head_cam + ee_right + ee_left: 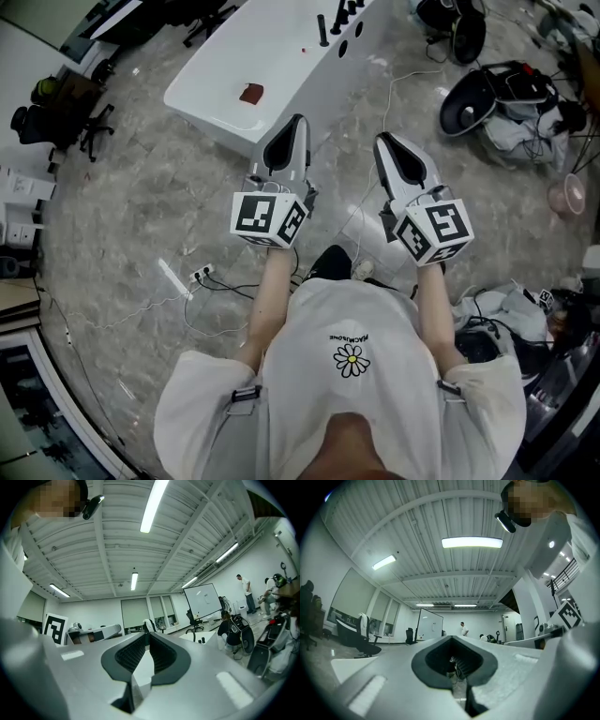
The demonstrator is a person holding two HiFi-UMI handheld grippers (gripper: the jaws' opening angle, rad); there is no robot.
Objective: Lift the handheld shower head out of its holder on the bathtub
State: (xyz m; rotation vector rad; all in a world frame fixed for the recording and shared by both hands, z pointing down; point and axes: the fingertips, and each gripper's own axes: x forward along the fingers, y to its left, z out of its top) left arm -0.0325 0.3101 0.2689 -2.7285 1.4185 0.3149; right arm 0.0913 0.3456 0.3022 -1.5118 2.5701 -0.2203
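A white bathtub [281, 66] stands on the marble floor ahead of me. Black fittings [323, 30] rise from its far rim; the shower head among them is too small to tell apart. A small red-brown object [250, 93] lies inside the tub. My left gripper [298, 122] and right gripper [382, 141] are held side by side in front of my chest. Both point toward the tub and stay well short of it. Each is shut with its tips together and nothing between them. The tub's rim with the black fittings [200, 641] shows small past the right gripper [147, 634]. The left gripper [452, 638] faces the open room.
Cables and a power strip [199, 275] lie on the floor near my feet. Black bags and gear [497, 94] are piled at the upper right, beside a pink bowl [566, 195]. Office chairs [56, 122] stand at the left. People stand far off in the room.
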